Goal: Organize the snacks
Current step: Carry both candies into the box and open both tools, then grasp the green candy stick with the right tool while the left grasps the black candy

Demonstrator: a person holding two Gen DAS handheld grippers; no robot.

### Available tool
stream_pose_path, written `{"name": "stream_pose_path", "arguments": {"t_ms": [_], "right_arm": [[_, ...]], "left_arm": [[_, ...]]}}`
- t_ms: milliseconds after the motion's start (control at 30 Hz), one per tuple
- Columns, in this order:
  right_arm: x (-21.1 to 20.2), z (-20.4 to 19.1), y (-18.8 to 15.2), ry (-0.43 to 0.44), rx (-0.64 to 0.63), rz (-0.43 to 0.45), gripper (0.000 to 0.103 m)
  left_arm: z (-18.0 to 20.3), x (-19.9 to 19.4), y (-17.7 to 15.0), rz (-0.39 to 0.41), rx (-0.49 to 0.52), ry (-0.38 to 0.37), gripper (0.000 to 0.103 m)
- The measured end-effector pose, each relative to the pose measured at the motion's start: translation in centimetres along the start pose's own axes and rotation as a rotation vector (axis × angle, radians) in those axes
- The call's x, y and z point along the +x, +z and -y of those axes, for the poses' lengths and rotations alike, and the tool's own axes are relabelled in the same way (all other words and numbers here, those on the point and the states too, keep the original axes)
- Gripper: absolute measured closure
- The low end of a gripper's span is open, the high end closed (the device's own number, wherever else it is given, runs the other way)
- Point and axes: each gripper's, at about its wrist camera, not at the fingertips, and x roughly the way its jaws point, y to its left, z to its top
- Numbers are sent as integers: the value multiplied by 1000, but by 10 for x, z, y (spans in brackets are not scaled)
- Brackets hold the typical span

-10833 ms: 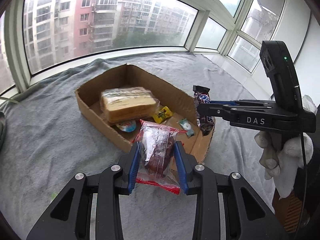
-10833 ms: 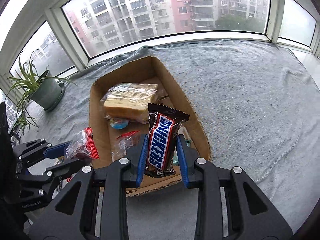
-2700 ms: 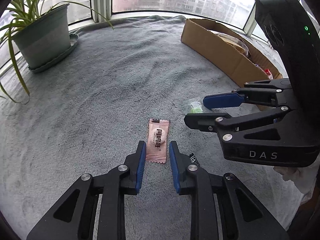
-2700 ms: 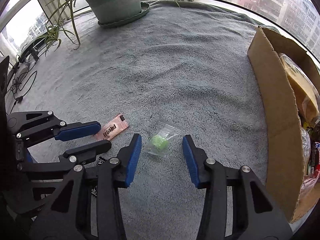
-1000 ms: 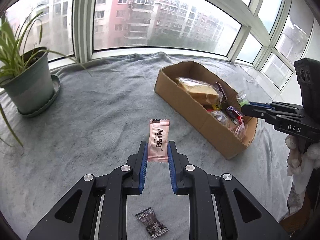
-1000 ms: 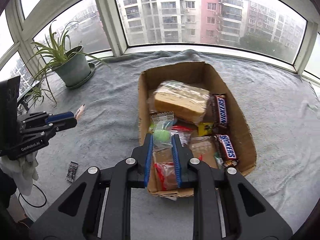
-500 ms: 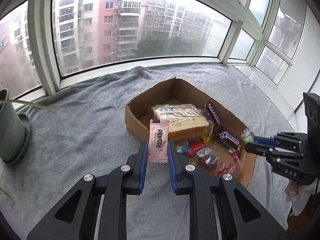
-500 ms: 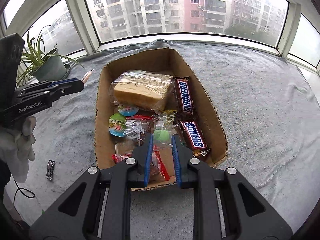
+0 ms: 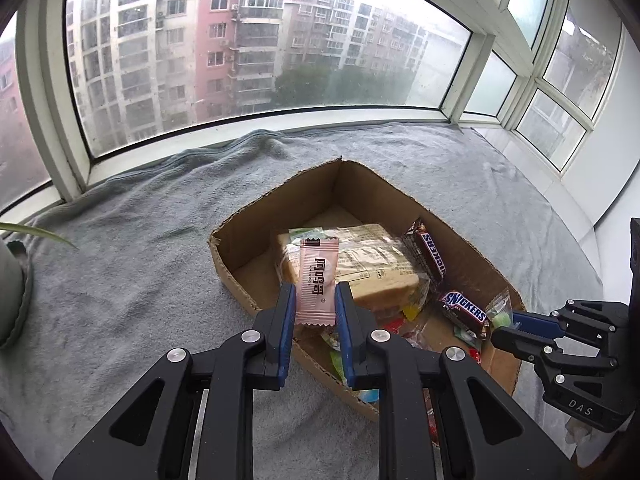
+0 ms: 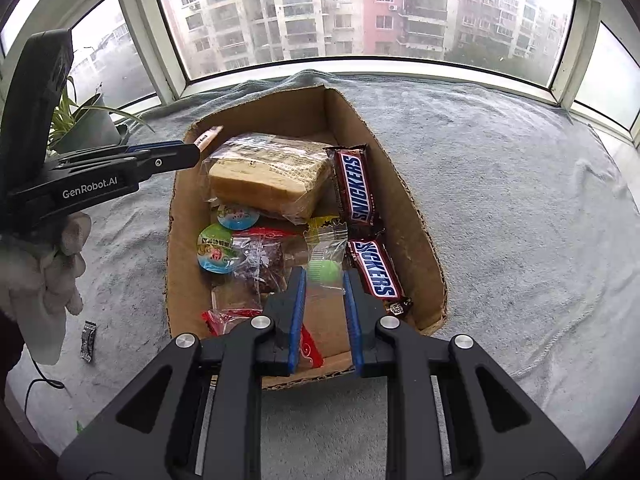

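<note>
My left gripper (image 9: 315, 304) is shut on a pink snack packet (image 9: 317, 280), held upright just above the near-left rim of the cardboard box (image 9: 256, 224). In the right wrist view that gripper (image 10: 192, 152) reaches in from the left over the box's far-left corner. My right gripper (image 10: 324, 280) is shut on a clear bag with a green candy (image 10: 325, 264) over the near part of the box (image 10: 416, 216). Inside lie wrapped bread (image 10: 268, 176), two Snickers bars (image 10: 356, 192), jelly cups (image 10: 216, 250) and red-edged packets.
A small dark packet (image 10: 88, 340) lies on the grey blanket (image 10: 520, 220) left of the box, near a gloved hand (image 10: 44, 276). A potted plant (image 10: 86, 120) stands at the far left by the window. Window frames ring the ledge.
The left gripper has carried the pink packet from over the blanket to the box's rim. The right gripper with the green candy bag has sunk slightly over the box.
</note>
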Motion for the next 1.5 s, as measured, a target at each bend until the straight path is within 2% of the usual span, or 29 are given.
{"name": "stream_pose_path", "arguments": {"t_ms": [167,200,233,300,533,1000,1200,1500], "right_arm": [[1,-1,0,-9,-6,1,82],[1,-1,0,-12,-8,3,73],[0,-2,0,-14,-11,7,56],[-3,-4,0,-21,-18,22,38],[-12,-8,1,-22,-27,38,37],[-44,-24,-2,2,-38,90,36],[-63,-35,-6,37,-45,118,32],[-90,-64,-16,114,-98,147,32]], "left_arm": [[5,2,1,-11,12,-5,84],[6,2,1,-14,14,-4,84],[6,2,1,-17,13,-1,82],[7,2,1,-19,11,-8,81],[7,-7,-1,-12,8,-13,81],[15,-46,-3,52,27,1,81],[21,-71,-7,85,48,1,81],[22,-111,-23,133,86,30,81]]}}
